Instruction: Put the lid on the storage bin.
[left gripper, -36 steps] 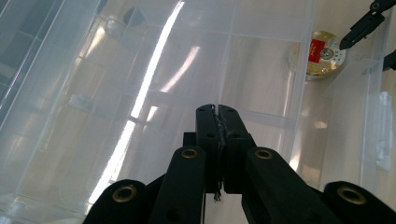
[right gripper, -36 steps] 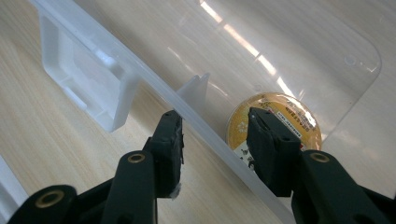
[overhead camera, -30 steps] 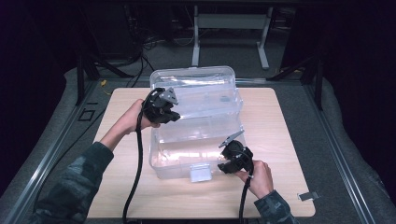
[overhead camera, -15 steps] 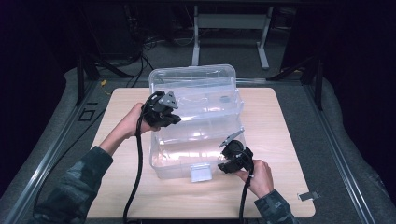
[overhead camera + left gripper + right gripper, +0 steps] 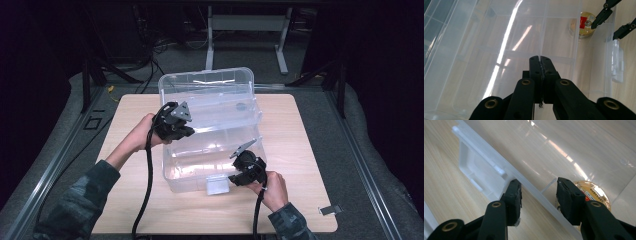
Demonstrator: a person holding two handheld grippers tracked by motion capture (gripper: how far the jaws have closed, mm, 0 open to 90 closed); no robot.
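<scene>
Left gripper (image 5: 184, 131) clenched on the tray divider (image 5: 540, 47) of the clear box (image 5: 210, 80), mid worktop (image 5: 300, 150). Right gripper (image 5: 537, 192) released, jaws straddling the box front wall beside the latch (image 5: 477, 173). Box is open; tape roll (image 5: 594, 192) sits inside, just behind that wall. Closing probably left.

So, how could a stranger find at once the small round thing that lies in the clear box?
On the wooden table stands a big clear plastic box. At its near end, next to the open right gripper, lies a small round gold disc. It has a red label and is the one coloured thing inside the box.
</scene>
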